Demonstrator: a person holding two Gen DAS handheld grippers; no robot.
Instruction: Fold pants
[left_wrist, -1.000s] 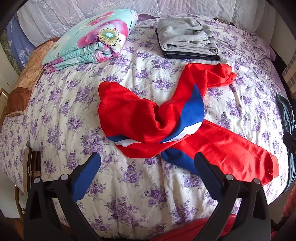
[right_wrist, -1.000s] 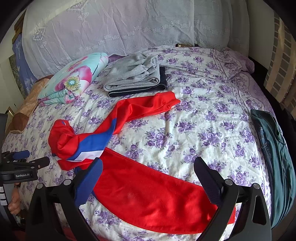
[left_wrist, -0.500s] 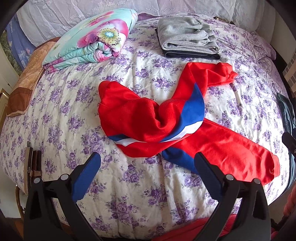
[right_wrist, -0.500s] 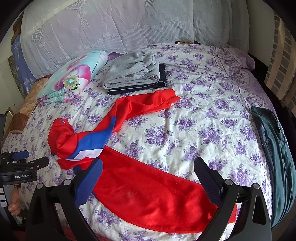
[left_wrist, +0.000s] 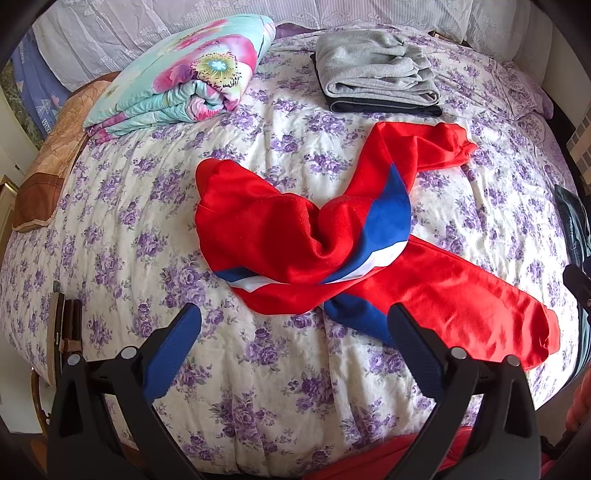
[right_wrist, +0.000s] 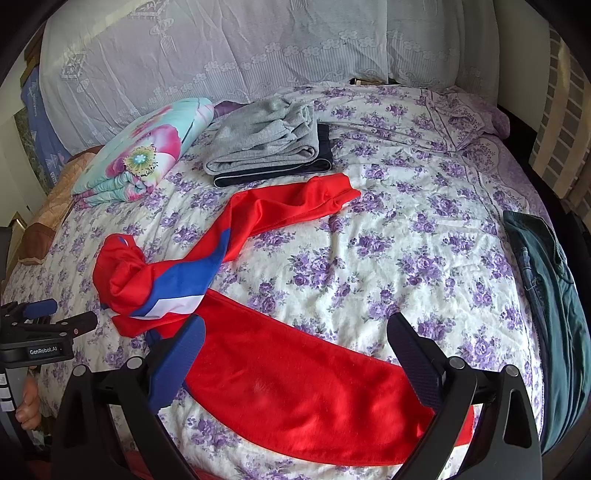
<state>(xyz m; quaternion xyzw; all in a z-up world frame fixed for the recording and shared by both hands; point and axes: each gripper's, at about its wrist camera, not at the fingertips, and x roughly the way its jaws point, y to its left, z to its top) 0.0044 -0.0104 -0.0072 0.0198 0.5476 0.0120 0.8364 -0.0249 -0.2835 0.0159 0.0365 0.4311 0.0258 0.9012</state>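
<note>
- Red pants (left_wrist: 295, 236) lie twisted on the bed (left_wrist: 258, 369), waist bunched just beyond the left gripper (left_wrist: 293, 332), whose fingers gape empty.
- One leg (right_wrist: 295, 387) runs flat between the spread, empty fingers of the right gripper (right_wrist: 295, 350), likely so each can take an end.
- Beyond both: folded grey clothes (left_wrist: 376, 74), a floral quilt (left_wrist: 184, 77), dark green trousers (right_wrist: 554, 295) at the bed's edge.

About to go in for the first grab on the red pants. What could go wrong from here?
1. The waist of the red pants is bunched and twisted over itself, so a pinch there may catch several layers and fold the twist in.
2. Both the left gripper and the right gripper are open and holding nothing; a deep grab may also catch the bedspread.
3. One leg ends close to the gray folded clothes; dragging it could disturb that stack.
</note>
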